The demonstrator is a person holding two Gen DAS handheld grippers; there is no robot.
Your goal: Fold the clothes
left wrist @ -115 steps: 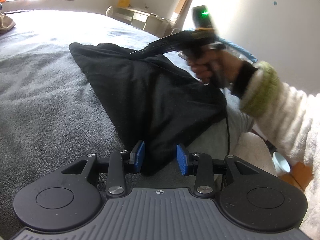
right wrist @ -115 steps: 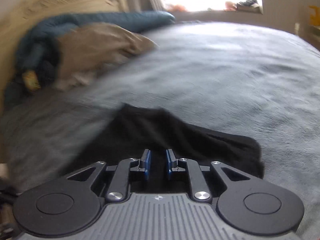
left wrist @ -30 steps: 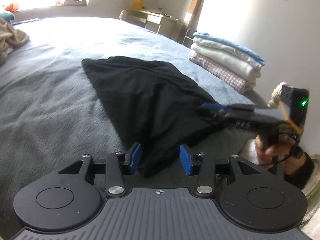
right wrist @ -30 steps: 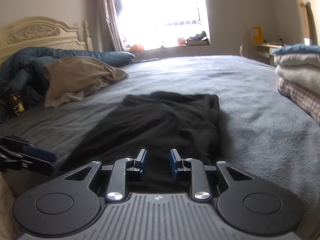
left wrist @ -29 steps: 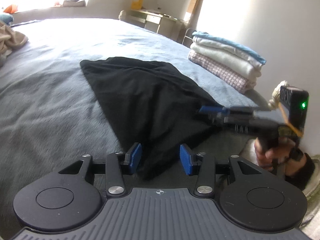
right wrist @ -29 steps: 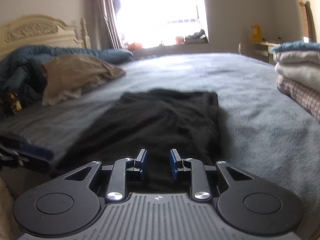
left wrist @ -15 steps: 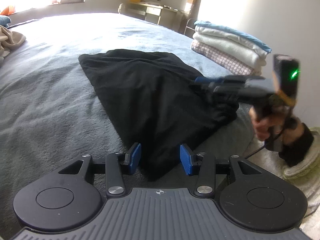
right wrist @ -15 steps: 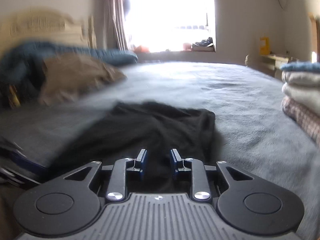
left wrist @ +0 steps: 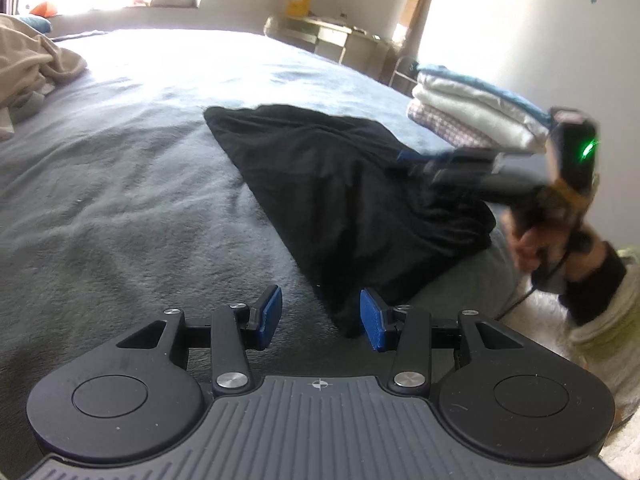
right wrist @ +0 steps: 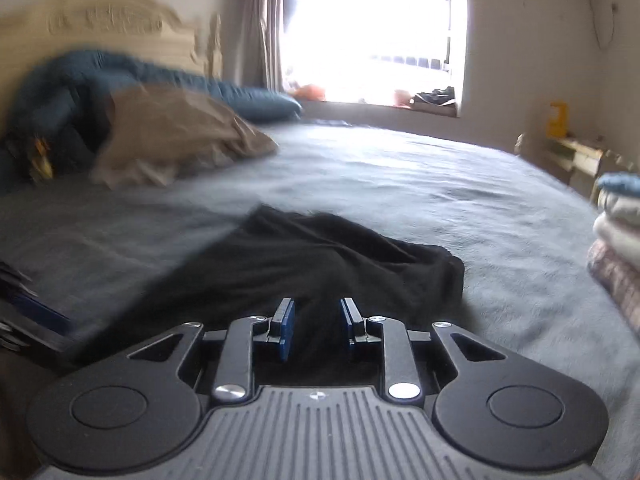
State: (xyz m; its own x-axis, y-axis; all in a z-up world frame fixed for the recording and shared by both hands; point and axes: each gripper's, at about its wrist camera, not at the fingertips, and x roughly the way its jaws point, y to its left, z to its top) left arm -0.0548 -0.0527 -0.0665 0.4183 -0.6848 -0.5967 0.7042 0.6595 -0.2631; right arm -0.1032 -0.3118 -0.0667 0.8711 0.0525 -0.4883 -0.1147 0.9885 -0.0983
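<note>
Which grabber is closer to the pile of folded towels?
Right. The right gripper hovers over the black garment just in front of the folded stack. The left gripper sits at the garment's near corner, farther from the stack.

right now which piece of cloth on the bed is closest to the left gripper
The black garment, spread flat with its near corner between the left gripper's open jaws. The tan blanket and the folded stack lie well away.

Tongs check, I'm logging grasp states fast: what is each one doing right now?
Left tongs: open, holding nothing, at the black garment's near corner.
Right tongs: open, gripping nothing, over the black garment.
</note>
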